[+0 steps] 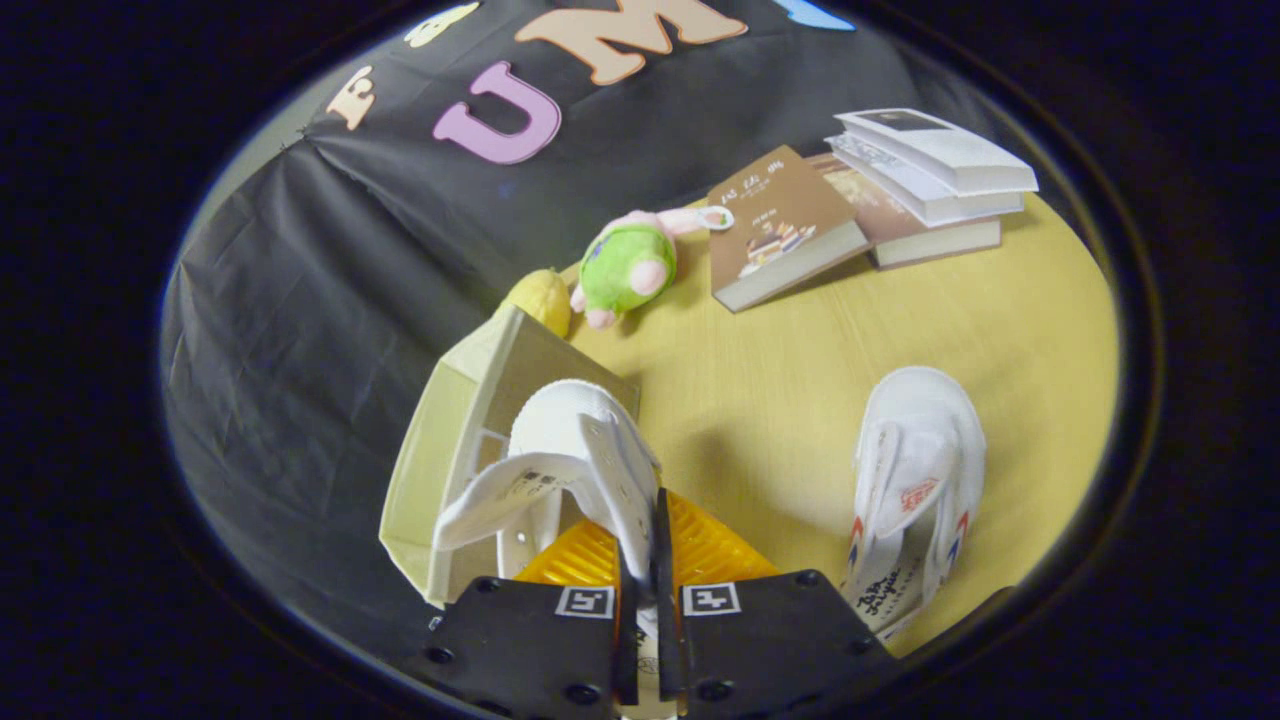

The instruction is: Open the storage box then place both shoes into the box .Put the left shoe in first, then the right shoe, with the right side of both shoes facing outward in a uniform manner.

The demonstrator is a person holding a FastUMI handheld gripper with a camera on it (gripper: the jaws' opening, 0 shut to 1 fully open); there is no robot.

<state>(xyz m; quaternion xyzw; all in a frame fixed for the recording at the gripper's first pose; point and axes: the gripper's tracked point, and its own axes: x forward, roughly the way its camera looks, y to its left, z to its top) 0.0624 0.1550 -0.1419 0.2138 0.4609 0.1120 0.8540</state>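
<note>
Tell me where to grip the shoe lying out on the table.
Take the second shoe by one side wall of its open collar, coming from above: the mouth faces up, giving a thin edge. The gripper is shut on the first shoe at the storage box.

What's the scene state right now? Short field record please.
tool: shut on the held shoe, pinching the side of its upper
held shoe: white, lifted, over the storage box
storage box: pale, open, at the table edge
other shoe: white sneaker lying on the table to the right of the fingers
beyond: lemon, green plush toy, brown book, book stack
task stage: first shoe going in; second untouched
</note>
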